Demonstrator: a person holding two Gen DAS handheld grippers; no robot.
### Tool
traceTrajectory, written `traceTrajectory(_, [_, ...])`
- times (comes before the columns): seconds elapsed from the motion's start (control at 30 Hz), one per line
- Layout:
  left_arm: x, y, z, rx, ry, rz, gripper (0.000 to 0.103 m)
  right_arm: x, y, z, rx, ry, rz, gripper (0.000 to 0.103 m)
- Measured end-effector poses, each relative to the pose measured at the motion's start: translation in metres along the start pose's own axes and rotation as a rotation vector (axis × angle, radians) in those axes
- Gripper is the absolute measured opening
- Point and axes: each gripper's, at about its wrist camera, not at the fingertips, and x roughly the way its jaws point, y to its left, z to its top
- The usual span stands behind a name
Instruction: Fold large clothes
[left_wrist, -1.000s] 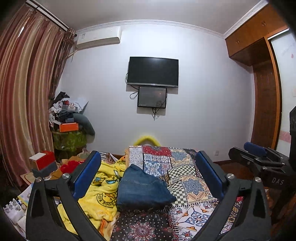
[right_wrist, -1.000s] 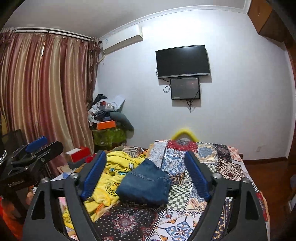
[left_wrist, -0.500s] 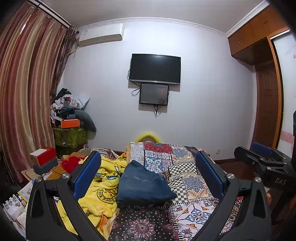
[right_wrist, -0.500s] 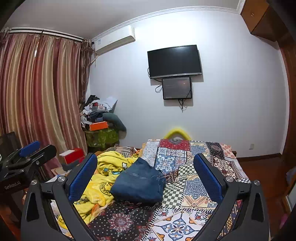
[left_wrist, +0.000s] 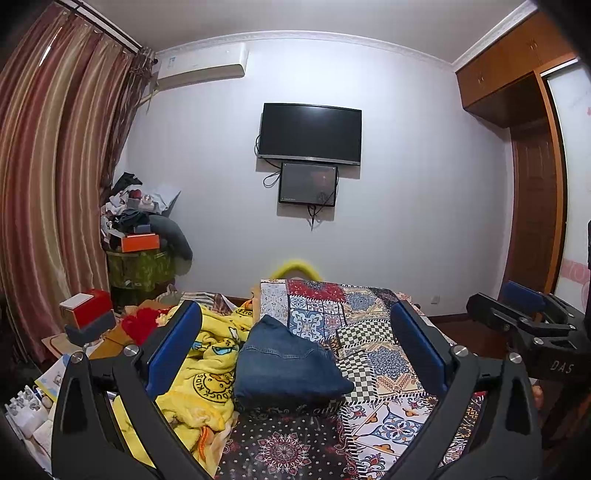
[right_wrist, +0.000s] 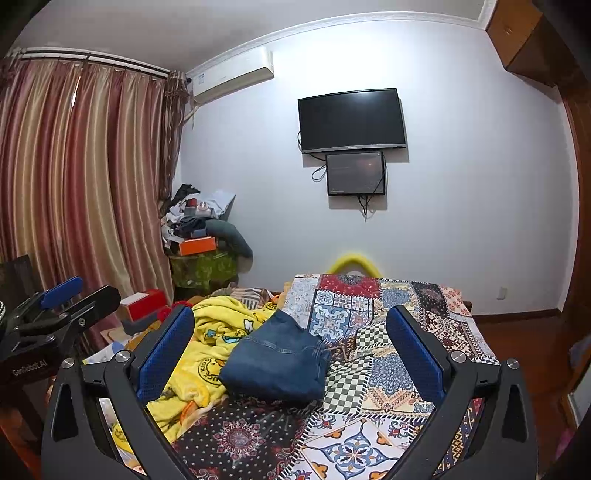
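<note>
A pair of blue jeans (left_wrist: 284, 365) lies folded into a compact stack on the patterned bedspread (left_wrist: 373, 332), also seen as the jeans (right_wrist: 277, 362) in the right wrist view. My left gripper (left_wrist: 295, 347) hangs open above the near end of the bed, its blue pads wide apart with nothing between them. My right gripper (right_wrist: 291, 347) is likewise open and empty, held back from the jeans. Each gripper shows at the edge of the other's view: the right gripper (left_wrist: 524, 317) at far right, the left gripper (right_wrist: 55, 314) at far left.
A crumpled yellow cartoon blanket (left_wrist: 207, 369) lies left of the jeans. Boxes and clutter (left_wrist: 88, 314) sit beside the bed, under a piled stand (left_wrist: 140, 243) by the curtains (left_wrist: 48, 184). A television (left_wrist: 310, 134) hangs on the far wall; a wooden wardrobe (left_wrist: 532, 184) stands right.
The right gripper's jaws have spread wider since a second ago. Both views have drifted slightly; the jeans have not moved.
</note>
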Motion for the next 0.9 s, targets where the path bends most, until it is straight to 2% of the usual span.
traceTrajectory(0.53, [0.0019,-0.0007,-0.004,0.006,0.014,0.004,0.103,-0.0039,-0.0025,0.0008,0.008,0.006,-0.005,0.103])
traceTrajectory(0.9, [0.0039,-0.0008,-0.0024,-0.009,0.033,-0.028,0.103,-0.0069,-0.0055,0.0013,0.018,0.002,-0.004,0.103])
